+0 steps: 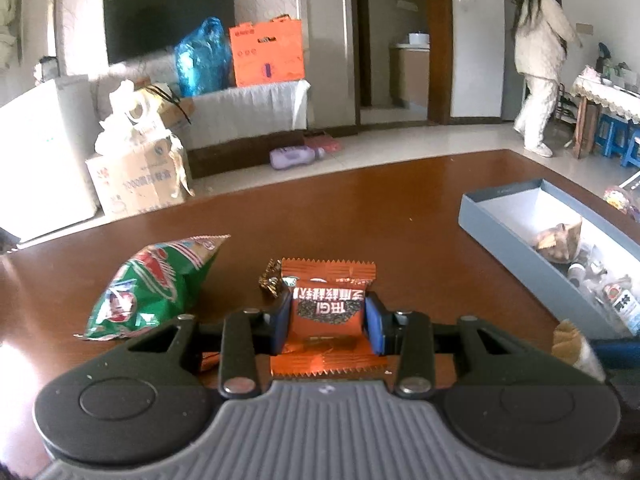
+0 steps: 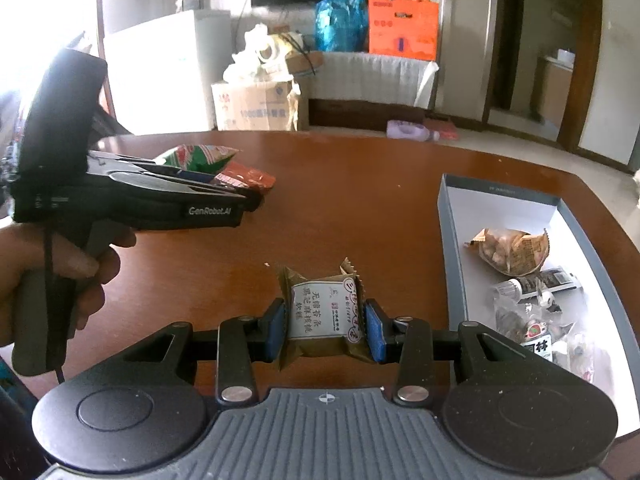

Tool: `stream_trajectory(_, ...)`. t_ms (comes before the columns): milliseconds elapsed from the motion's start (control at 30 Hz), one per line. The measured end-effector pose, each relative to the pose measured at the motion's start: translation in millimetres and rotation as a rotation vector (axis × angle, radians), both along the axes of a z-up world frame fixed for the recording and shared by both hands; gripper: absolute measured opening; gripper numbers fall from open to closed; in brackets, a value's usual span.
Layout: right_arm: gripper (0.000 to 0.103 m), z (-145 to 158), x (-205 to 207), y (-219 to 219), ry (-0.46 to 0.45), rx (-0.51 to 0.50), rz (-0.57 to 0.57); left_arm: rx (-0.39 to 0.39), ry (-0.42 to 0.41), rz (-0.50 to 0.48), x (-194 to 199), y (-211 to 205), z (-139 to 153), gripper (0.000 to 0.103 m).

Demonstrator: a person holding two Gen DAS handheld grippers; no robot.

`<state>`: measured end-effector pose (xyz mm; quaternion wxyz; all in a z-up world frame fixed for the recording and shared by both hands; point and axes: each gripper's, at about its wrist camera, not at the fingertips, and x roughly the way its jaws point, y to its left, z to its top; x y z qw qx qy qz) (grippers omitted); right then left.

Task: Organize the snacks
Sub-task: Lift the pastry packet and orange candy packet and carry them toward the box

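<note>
So both grippers have a snack right now. The left gripper (image 1: 326, 326) has its blue pads (image 1: 280, 326) squeezed against the sides of an orange packet (image 1: 328, 312), which sits low over the brown table (image 1: 360, 208); can't tell if it's actually touching the wood. Just to the left of it there's a green chip bag (image 1: 156, 284) lying on the table, and a small dark-gold wrapper (image 1: 271, 278) peeks out right behind the orange packet's left corner.

The right gripper (image 2: 325, 330) is clamped on a brownish-gold packet (image 2: 320, 314) with a white label, held above the table near its front edge. From that side you can see the left gripper (image 2: 132, 196) held in the person's hand (image 2: 52, 276), pointing at the green bag (image 2: 196, 158) and a red packet (image 2: 250, 176) next to it.

The grey box (image 2: 452, 240) with the white inside sits on the right side of the table, just beside the right gripper. It already holds a few snacks: a tan bag (image 2: 510, 254) near the middle, and a pile of small packets (image 2: 532, 312) closer to the front.

Background: cardboard box (image 1: 136, 184) on the floor, blue plastic bag (image 1: 202, 58) and orange box (image 1: 267, 54) up by the TV (image 1: 168, 14), and someone in white (image 1: 540, 64) over on the far right.
</note>
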<state>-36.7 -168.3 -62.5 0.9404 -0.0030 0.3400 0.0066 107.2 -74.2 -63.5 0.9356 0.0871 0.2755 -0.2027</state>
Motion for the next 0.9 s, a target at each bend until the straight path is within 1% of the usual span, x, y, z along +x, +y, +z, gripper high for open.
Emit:
stream_trajectory(100,0.042,-2.9,0.2,-1.2,0.001,0.022,-0.004,-0.001,-0.018,0.019,-12.4,1.6,8.2,0.037)
stream_trajectory(200,0.042,-3.1,-0.2,-2.3,0.000,0.021,-0.006,-0.017,-0.019,0.043,-20.2,6.0,12.0,0.037)
stream_trajectory(467,0.042,-5.2,2.8,-2.2,0.010,0.012,-0.004,-0.064,-0.009,0.132,-8.4,19.9,6.3,0.036)
stream_trajectory(600,0.042,-6.9,3.6,2.0,0.015,-0.002,0.002,-0.074,0.000,0.133,-3.6,19.6,3.8,0.037)
stream_trajectory(900,0.042,-8.5,4.4,2.2,0.024,-0.012,0.005,-0.065,-0.001,0.125,-0.3,12.5,1.9,0.037)
